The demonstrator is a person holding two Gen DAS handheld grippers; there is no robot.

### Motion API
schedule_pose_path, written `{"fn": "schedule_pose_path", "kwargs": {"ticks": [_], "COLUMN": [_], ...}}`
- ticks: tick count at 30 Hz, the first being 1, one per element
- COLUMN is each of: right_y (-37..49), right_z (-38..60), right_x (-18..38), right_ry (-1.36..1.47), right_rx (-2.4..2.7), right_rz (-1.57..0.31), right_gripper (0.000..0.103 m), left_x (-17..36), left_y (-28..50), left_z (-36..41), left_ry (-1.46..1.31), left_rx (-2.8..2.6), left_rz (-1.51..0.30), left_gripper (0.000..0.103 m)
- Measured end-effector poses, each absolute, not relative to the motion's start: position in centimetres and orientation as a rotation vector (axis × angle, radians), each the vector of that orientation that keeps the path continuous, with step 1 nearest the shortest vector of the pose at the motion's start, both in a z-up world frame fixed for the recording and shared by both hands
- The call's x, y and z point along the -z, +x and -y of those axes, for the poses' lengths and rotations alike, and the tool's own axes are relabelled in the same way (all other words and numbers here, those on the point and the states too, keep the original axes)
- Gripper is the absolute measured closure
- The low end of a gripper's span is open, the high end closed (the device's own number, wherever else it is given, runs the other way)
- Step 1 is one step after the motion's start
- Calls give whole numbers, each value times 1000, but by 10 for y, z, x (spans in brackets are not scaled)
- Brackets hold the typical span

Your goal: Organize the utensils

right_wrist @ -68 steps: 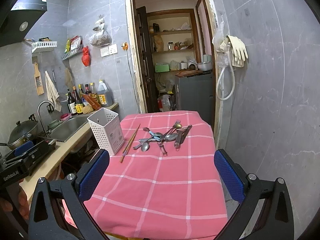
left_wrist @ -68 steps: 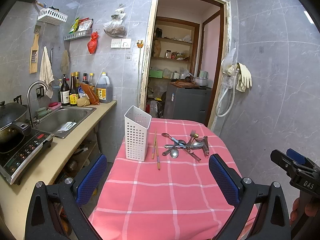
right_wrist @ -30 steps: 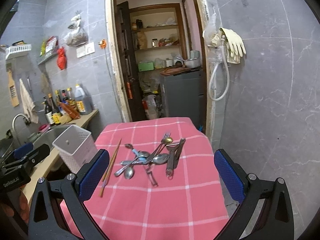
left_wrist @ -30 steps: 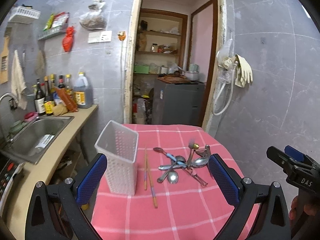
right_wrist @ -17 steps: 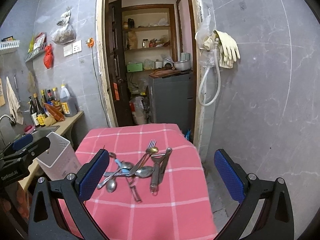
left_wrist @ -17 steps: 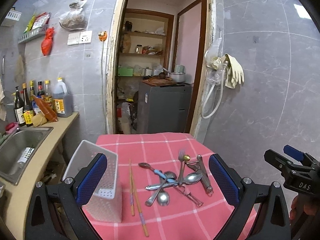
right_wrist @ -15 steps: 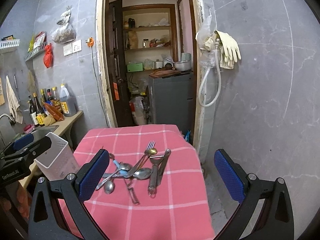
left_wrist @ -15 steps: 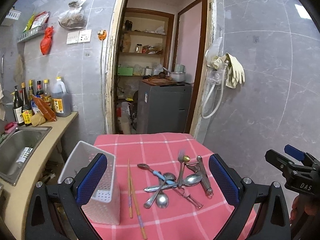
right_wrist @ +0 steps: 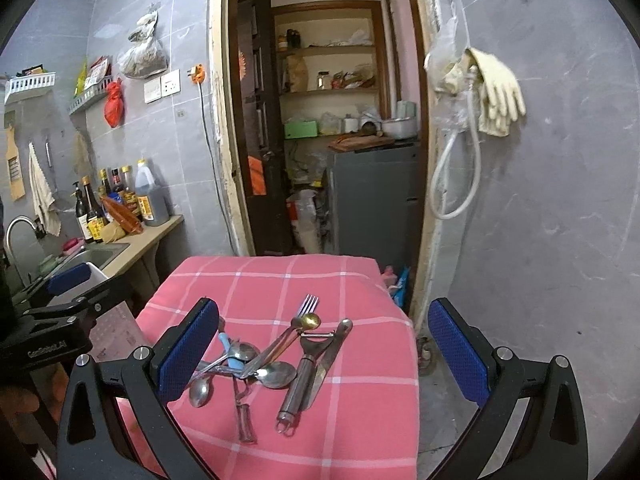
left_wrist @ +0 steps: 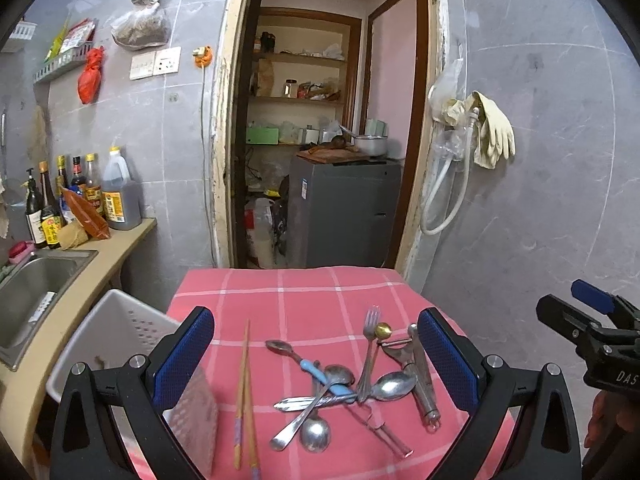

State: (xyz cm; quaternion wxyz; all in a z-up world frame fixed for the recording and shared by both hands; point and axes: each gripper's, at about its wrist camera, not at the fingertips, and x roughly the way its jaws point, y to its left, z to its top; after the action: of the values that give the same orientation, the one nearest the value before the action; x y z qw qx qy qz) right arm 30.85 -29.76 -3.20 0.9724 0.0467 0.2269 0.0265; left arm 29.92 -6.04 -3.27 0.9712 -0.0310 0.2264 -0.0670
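Both grippers hover above a small table (left_wrist: 304, 296) with a pink checked cloth, neither touching anything; left gripper (left_wrist: 316, 354) jaws spread wide, nothing between the blue pads, right gripper (right_wrist: 324, 346) same, wide apart and empty. Utensil pile lies on the cloth mid-table: fork (left_wrist: 369, 344) with tines pointing to the far edge, gold-bowled spoon (left_wrist: 382, 332) just beside it, large steel spoon (left_wrist: 390, 386) crossing under the fork handle, blue-handled spoon (left_wrist: 316, 372), small spoon (left_wrist: 315, 434) nearest the camera, steel peeler (right_wrist: 302, 368) and a table knife (right_wrist: 326, 360) side by side on the right of the pile, all overlapping or touching. Pair of wooden chopsticks (left_wrist: 244, 392) lies apart to the left of the pile, roughly parallel. White perforated plastic utensil basket (left_wrist: 116, 336) stands at the table's left edge, upright, partly hidden behind the left finger; contents can't be made out. Kitchen counter with sink (left_wrist: 36, 280) and sauce bottles (left_wrist: 52, 208) to the left, rubber gloves (right_wrist: 496, 96) hanging on the wall right
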Motion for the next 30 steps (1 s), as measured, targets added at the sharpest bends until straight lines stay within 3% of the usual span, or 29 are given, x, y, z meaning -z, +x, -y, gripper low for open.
{"fn": "schedule_pose_path", "kwargs": {"ticks": [8, 12, 20, 27, 30], "right_y": [362, 391, 450, 483, 492], "right_z": [320, 326, 324, 317, 316], "right_x": [62, 85, 144, 194, 209], "right_ry": [132, 154, 221, 280, 294], "right_rx": [-131, -168, -231, -256, -264], "right_rz": [-528, -579, -719, -833, -874], "right_gripper": [2, 19, 47, 70, 73], "left_x": [61, 84, 129, 163, 175], "left_y": [345, 373, 420, 445, 451], "left_z": [80, 84, 81, 66, 60], "left_ry": [-108, -152, -185, -287, -345], "left_rx": [144, 109, 3, -38, -42], "left_rz": [-545, -615, -753, -859, -886], "left_gripper": [1, 2, 15, 33, 40]}}
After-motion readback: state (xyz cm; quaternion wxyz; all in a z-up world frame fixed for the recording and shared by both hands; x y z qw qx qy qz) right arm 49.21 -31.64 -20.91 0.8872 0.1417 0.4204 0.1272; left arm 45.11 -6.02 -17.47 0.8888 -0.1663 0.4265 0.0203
